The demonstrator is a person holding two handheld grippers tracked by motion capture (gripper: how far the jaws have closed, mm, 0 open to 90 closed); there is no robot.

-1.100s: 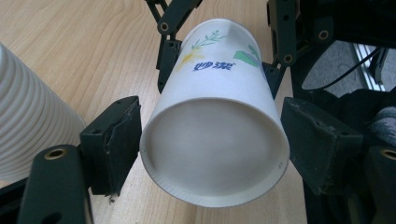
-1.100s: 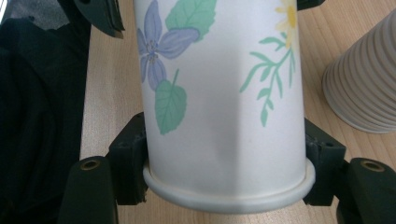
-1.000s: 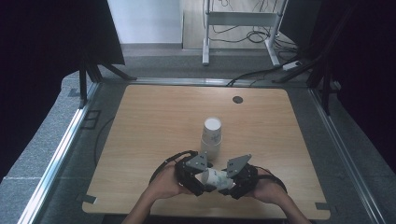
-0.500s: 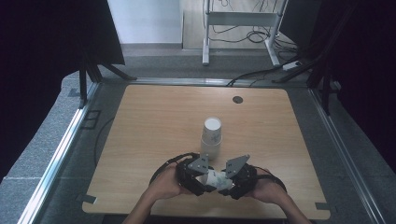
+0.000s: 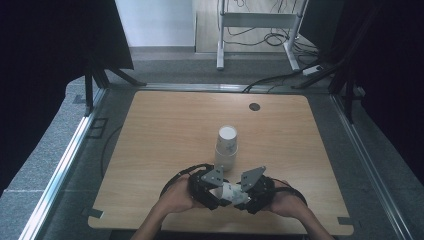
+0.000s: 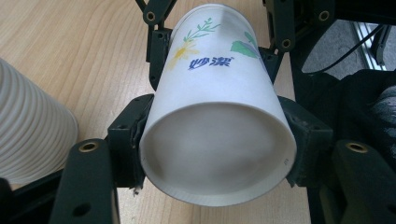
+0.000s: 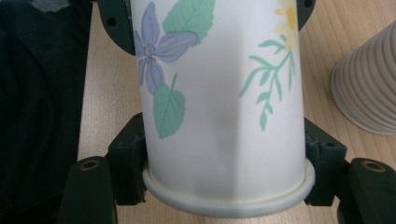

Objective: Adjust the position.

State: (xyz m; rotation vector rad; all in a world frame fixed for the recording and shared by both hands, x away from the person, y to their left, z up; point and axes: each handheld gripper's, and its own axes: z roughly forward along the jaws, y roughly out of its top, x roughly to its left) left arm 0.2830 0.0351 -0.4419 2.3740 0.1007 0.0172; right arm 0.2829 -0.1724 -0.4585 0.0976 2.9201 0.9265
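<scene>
Clamping one flowered paper cup (image 5: 227,191) from both ends, left gripper (image 5: 209,186) and right gripper (image 5: 252,187) hold it just before the cup stack (image 5: 226,147).

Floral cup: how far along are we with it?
Done: floral cup gripped at both ends. In hand: left hand-held gripper clamps its base, right hand-held gripper its rim, cup lying level. Left: probably placing it with the upturned ribbed cup stack beyond.

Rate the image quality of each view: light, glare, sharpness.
High view: even light on the table, dark surroundings, the flowered cup small. Left gripper view: cup sharp, soft shadow across its base. Right gripper view: close cup slightly soft, no glare.
</scene>
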